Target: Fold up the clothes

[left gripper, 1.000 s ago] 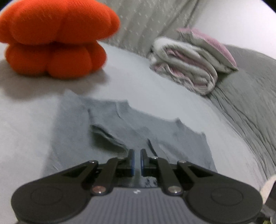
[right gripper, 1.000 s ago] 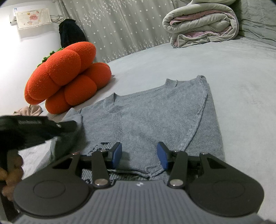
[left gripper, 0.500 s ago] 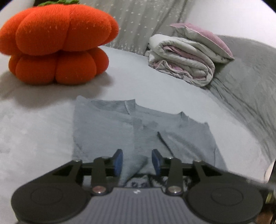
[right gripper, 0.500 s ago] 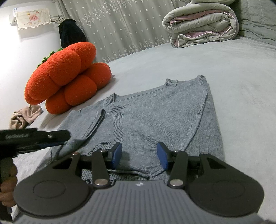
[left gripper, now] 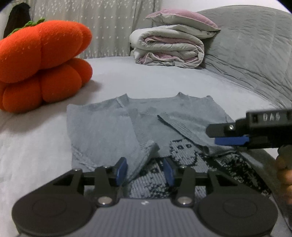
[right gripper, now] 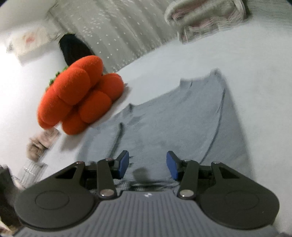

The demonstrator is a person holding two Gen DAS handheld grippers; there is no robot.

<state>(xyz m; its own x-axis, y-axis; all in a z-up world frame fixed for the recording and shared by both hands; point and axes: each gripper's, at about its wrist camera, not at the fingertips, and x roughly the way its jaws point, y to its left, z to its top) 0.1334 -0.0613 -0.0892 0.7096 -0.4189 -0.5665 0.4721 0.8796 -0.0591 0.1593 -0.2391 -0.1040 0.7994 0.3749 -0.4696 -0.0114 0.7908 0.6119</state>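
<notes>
A pale grey bed (left gripper: 164,80) fills both views, backed by a sheer dotted curtain (left gripper: 109,27). A folded quilt (left gripper: 167,49) with a mauve pillow (left gripper: 182,16) on top is stacked at the far end, beside a rumpled grey cover (left gripper: 255,54). A large orange pumpkin cushion (left gripper: 42,60) is seen on the far left side of the bed, well apart from the quilt.

A grey knitted sweater (left gripper: 113,131) is laid flat on the bed in front of both cameras, neckline toward the far end. Both side parts are folded inward over the middle, and between them a black-and-white knitted pattern is exposed near the hem.

The left tongs (left gripper: 145,170) are held low over the near hem; their jaws are opening, and the edge of the left fold lies between them without being pressed. The right tongs (right gripper: 147,165) are seen with jaws parted over the sweater's near edge, nothing clamped between the blue pads (right gripper: 123,164); the right wrist view is blurred. In the left wrist view the right tongs are also seen from the side, just above the right fold, with part of a hand (left gripper: 284,173) visible behind them.

A beige cloth bundle (right gripper: 42,142) is seen near the pumpkin cushion in the right wrist view.
</notes>
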